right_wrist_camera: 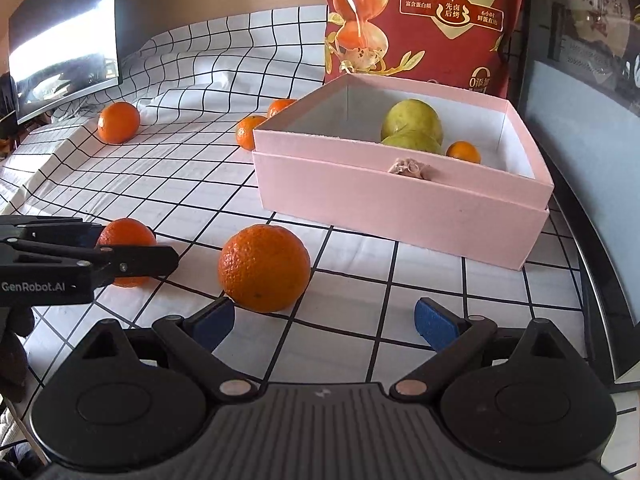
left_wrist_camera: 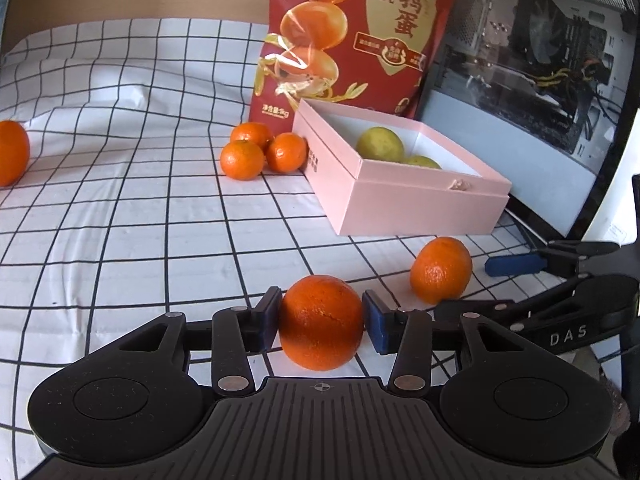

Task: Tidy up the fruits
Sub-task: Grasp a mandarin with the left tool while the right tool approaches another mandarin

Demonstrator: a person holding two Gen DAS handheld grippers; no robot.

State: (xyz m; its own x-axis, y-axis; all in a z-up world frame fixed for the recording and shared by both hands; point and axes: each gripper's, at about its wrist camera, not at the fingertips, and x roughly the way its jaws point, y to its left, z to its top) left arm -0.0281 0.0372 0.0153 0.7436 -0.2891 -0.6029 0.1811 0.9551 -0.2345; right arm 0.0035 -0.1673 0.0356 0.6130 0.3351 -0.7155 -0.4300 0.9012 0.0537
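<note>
An orange (left_wrist_camera: 321, 322) sits on the checked cloth (left_wrist_camera: 120, 208) between the blue pads of the left gripper (left_wrist_camera: 322, 320); both pads press against its sides, so the gripper pinches it while it rests on the surface. In the right wrist view the same orange (right_wrist_camera: 127, 236) shows partly behind the left gripper's black fingers (right_wrist_camera: 132, 260).

Just to its right lies a second orange (left_wrist_camera: 441, 270), free on the cloth. The right gripper (right_wrist_camera: 324, 320) is spread wide, its pads apart and holding nothing, with this second orange (right_wrist_camera: 264, 267) just ahead of its left pad.

Beyond both stands an open pink box (left_wrist_camera: 420, 208). Inside it are two yellow-green fruits (right_wrist_camera: 412, 124), touching each other, and a small mandarin (right_wrist_camera: 463, 151) beside them.

Against the box's far left side, three mandarins (left_wrist_camera: 260, 150) cluster together on the cloth. Another orange (left_wrist_camera: 12, 152) lies well apart at the left edge.

Behind the box a red snack bag (left_wrist_camera: 360, 32) stands upright, with a glass-sided computer case (left_wrist_camera: 540, 72) to its right. A dark monitor (right_wrist_camera: 64, 40) stands at the cloth's far left.
</note>
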